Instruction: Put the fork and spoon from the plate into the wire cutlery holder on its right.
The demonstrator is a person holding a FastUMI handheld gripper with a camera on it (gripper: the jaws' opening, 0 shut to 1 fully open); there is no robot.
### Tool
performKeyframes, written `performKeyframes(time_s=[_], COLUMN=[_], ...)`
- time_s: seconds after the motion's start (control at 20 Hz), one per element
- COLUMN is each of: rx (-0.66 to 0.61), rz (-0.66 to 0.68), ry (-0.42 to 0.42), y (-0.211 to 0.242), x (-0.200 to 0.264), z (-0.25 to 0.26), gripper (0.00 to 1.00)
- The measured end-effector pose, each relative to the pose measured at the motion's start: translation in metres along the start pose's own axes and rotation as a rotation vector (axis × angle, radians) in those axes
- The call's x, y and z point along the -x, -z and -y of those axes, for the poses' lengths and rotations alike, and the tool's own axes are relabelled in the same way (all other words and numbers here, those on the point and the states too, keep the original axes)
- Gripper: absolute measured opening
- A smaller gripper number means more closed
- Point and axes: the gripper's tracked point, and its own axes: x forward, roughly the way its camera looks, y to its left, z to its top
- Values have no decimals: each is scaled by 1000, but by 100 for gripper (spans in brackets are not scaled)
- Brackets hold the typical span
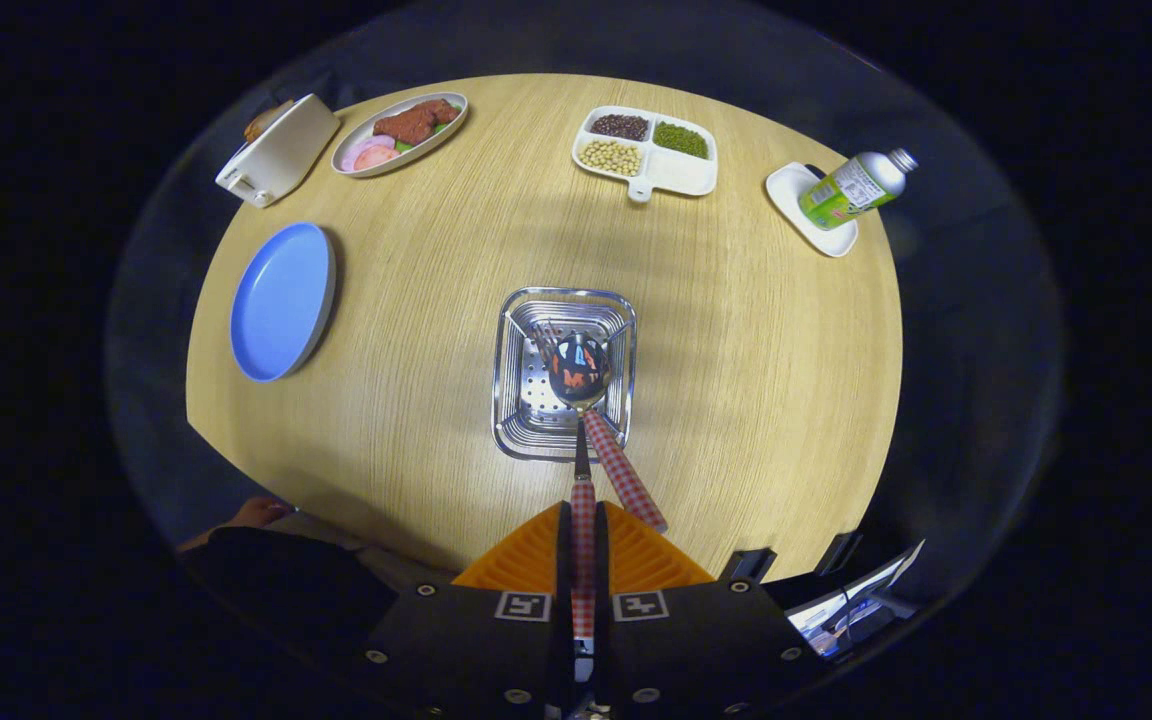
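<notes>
- The gripper (583,545) hangs straight above the holder (564,373), pointing down, fingers pinched tight on the fork's (583,520) checked handle, with its tines down inside the holder.
- The spoon (581,370) is in the holder too, bowl up, its checked handle leaning out over the rim toward the gripper.
- The blue plate (281,300) sits bare, well off to the holder's left.
- It's a round wooden table (736,330); along the far edge are a toaster (276,150), an oval dish of food (399,132), a divided tray of beans (646,150) and a bottle (854,187) on a small white dish.
- Someone's hand (258,513) rests at the near edge.
</notes>
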Motion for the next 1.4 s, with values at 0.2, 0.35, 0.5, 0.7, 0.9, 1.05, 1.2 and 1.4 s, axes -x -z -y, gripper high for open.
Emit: performKeyframes(time_s=[0.2, 0.35, 0.5, 0.7, 0.9, 1.05, 1.2, 1.4], rx=[32, -18, -59, -106, -140, -208, -275, -326], rz=[-77, -140, -197, -207, -179, -79, 51, 200], ry=[-41, -93, -137, -121, -145, -161, -201, -299], y=[-2, -4, -10, -19, -27, -45, -64, -73], x=[-2, -3, -7, -13, -10, -3, 15, 54], z=[-5, -9, -16, -11, -16, -15, -20, -28], gripper=[8, 8, 9, 11, 14, 19, 33, 57])
